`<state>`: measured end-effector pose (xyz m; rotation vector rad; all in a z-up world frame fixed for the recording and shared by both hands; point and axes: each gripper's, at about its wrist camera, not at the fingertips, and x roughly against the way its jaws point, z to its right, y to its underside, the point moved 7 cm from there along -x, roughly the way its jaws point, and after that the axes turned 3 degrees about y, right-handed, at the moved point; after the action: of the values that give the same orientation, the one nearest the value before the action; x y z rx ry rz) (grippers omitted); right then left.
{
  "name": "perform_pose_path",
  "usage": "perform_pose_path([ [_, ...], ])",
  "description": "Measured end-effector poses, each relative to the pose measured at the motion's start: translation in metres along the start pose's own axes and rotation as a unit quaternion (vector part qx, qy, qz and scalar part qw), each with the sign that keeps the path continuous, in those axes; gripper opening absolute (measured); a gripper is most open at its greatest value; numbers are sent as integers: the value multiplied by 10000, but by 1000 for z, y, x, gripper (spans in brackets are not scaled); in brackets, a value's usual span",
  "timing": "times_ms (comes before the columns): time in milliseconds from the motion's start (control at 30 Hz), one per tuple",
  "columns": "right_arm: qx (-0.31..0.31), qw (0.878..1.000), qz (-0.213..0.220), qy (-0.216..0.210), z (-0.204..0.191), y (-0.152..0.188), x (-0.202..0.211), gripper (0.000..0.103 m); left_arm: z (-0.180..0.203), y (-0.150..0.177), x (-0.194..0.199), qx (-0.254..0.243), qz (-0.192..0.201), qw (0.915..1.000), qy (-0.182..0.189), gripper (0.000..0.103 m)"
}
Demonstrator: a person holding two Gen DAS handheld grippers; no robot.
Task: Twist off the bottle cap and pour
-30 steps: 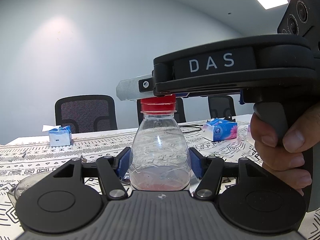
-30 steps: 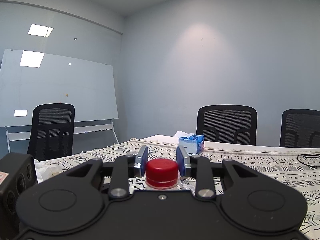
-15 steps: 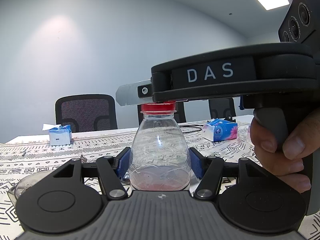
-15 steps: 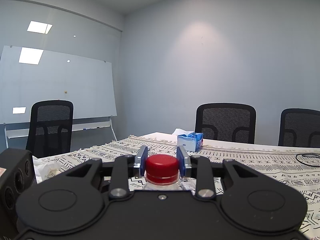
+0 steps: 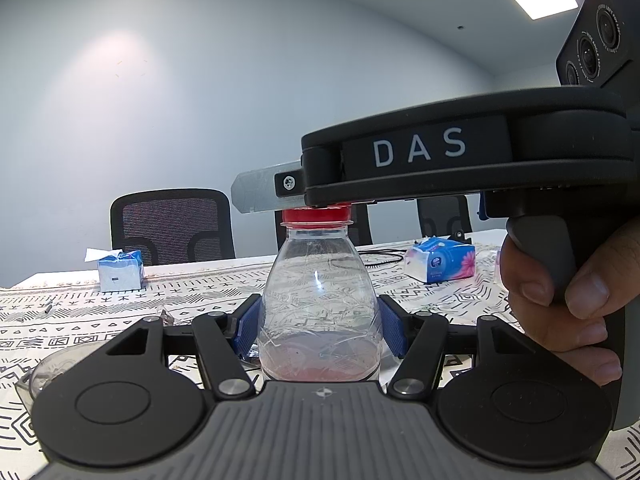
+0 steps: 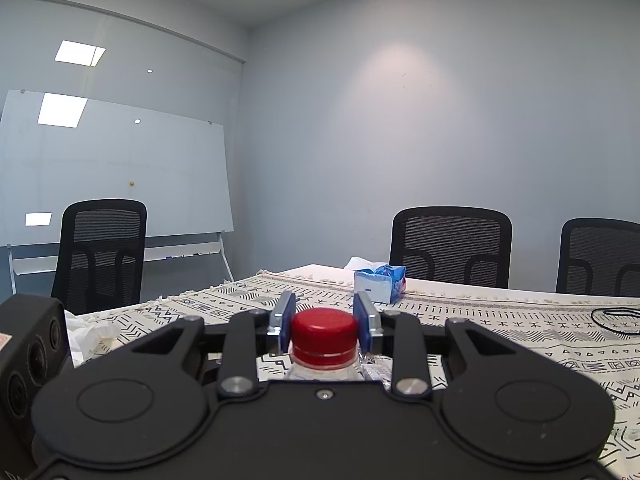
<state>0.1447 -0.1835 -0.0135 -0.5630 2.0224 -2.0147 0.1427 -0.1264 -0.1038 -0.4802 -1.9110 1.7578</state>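
A clear plastic bottle (image 5: 318, 300) with a little pink liquid at its bottom stands upright on the patterned tablecloth (image 5: 80, 320). My left gripper (image 5: 319, 328) is shut on its lower body, one blue pad against each side. The bottle's red cap (image 6: 324, 330) sits between the blue pads of my right gripper (image 6: 324, 318), which is shut on it. In the left wrist view the right gripper comes in level from the right, held by a hand (image 5: 560, 280). Its metal finger (image 5: 256, 196) covers most of the red cap (image 5: 316, 215).
A blue tissue box (image 5: 120, 270) stands at the far left and a flowered tissue pack (image 5: 440, 260) at the far right. A clear plastic dish (image 5: 44, 372) lies near left. A black cable (image 6: 616, 318) and crumpled tissue (image 6: 88, 332) lie on the cloth. Office chairs ring the table.
The right gripper has come down over the red cap, so less of the cap shows under it, and its pads have drawn in against the cap. The left gripper and bottle stayed put.
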Motion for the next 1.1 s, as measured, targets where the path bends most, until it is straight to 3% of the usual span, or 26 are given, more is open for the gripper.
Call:
perform_pose_path([
  [167, 37, 9999, 41, -117, 2, 2, 0, 34, -2, 0, -1, 28, -1, 10000, 5, 58],
  [367, -70, 9921, 387, -1193, 24, 8, 0, 34, 0, 0, -1, -47, 8, 10000, 57, 58],
  [467, -361, 9871, 379, -1516, 35, 9, 1, 34, 3, 0, -2, -140, 2, 9999, 2, 58],
  [600, -234, 9964, 283, -766, 27, 0, 1, 49, 3, 0, -2, -150, -4, 9998, -90, 58],
  [700, -233, 9993, 196, -225, 18, -10, 0, 51, 4, -1, -2, -180, -17, 9997, -181, 59],
  [867, -280, 9991, -243, 202, 11, -14, -12, 52, 5, -1, -2, -200, -38, 9995, -235, 59],
  [933, -226, 9984, -382, 345, 9, -13, -15, 51, 6, -1, -3, -263, -57, 9992, -290, 59],
  [1067, -107, 9960, -644, 615, 3, -12, -22, 34, 12, -2, -3, -428, -92, 9983, -386, 59],
  [1100, -40, 9959, -650, 634, 0, -11, -23, 34, 12, -2, -2, -433, -91, 9983, -389, 58],
])
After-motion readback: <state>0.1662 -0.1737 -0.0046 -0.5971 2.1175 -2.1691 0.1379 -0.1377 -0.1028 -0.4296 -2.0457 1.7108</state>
